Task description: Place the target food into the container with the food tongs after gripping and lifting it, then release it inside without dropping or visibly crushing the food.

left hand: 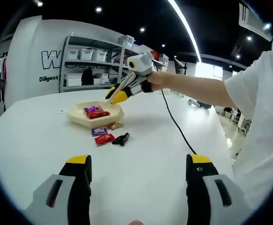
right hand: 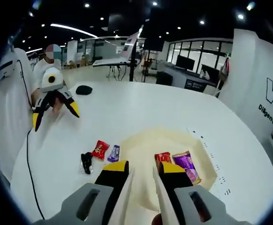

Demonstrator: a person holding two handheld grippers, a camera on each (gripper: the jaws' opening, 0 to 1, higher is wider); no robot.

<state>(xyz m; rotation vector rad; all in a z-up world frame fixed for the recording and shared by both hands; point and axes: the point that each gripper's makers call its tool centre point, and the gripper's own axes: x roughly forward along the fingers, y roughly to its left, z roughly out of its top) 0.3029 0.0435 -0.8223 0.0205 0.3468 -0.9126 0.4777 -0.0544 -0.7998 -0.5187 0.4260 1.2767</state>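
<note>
Left gripper view: the left gripper [left hand: 138,176] rises from 6 o'clock with its yellow-tipped black jaws spread wide, nothing between them, over the bare white table [left hand: 28,140]. Toward 12 o'clock of the jaws, well apart from them, sits the shallow cream container [left hand: 80,118], holding a red packet [left hand: 98,114] and a purple packet [left hand: 92,108] side by side. Just outside its near rim, toward 5 o'clock of it, lie four loose wrapped sweets: a gold-brown one [left hand: 116,125] touching or nearly touching the rim, a purple one [left hand: 99,131], a red one [left hand: 104,138] and a black one [left hand: 121,138]. The right gripper [left hand: 116,95] enters from 2 o'clock on a bare forearm, holding pale food tongs [left hand: 114,95] whose tips point down at the container's far rim; its black cable [left hand: 176,124] trails across the table toward 4 o'clock. Grey shelving with bins [left hand: 87,61] stands behind, at 11 o'clock. Right gripper view: the left gripper [right hand: 55,110] shows at 9 o'clock, jaws apart, hanging above the table [right hand: 141,108], with a small dark object [right hand: 84,89] on the table beyond it. The black [right hand: 86,161], red [right hand: 99,149] and purple [right hand: 114,153] sweets lie on the table at 7 o'clock, just beside the container [right hand: 145,140]. The right gripper [right hand: 143,172] at 6 o'clock pinches the tongs [right hand: 143,194], arms close together but with a narrow gap; no food is visible between them. The tips hang over the container interior, with the red packet [right hand: 163,157] and purple packet [right hand: 187,165] just right of them.
</note>
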